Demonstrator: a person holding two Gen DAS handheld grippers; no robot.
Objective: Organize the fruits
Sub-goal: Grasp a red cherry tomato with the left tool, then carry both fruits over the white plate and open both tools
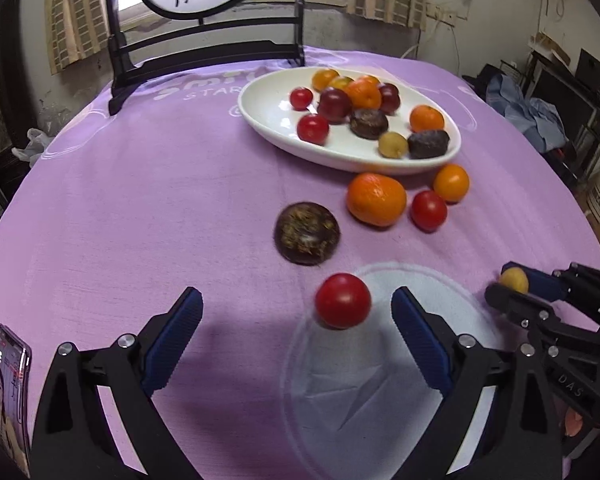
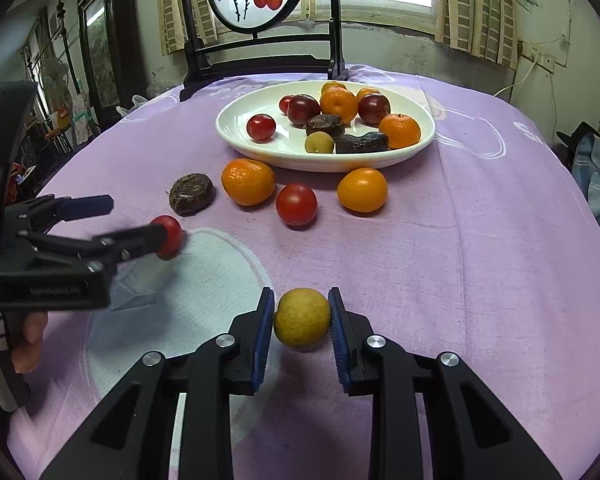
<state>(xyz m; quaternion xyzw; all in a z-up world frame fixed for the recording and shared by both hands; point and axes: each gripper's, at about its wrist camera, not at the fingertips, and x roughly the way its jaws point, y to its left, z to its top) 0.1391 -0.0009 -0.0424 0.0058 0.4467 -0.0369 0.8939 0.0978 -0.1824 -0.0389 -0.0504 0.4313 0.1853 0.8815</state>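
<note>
Two handheld grippers work over a desk covered with a purple cloth. The right gripper is clenched on a small yellow-green fruit; both blue pads press against its sides, and the fruit hangs clear of the cloth. In the left wrist view the same fruit shows between the right gripper's fingers at the right edge.

The left gripper stands released, its fingers spread wide. A red cherry tomato lies on the cloth between them, nearer the right-hand finger, with no pad touching it as far as that view shows. A hand grips the left gripper's handle.

Beyond, loose on the cloth, lie a dark brown round fruit, a large orange, a second red tomato and a smaller orange. Behind them a white oval plate holds further oranges, tomatoes, dark plums, brown pieces and one yellow-green fruit. A phone lies at the desk's near left edge.
</note>
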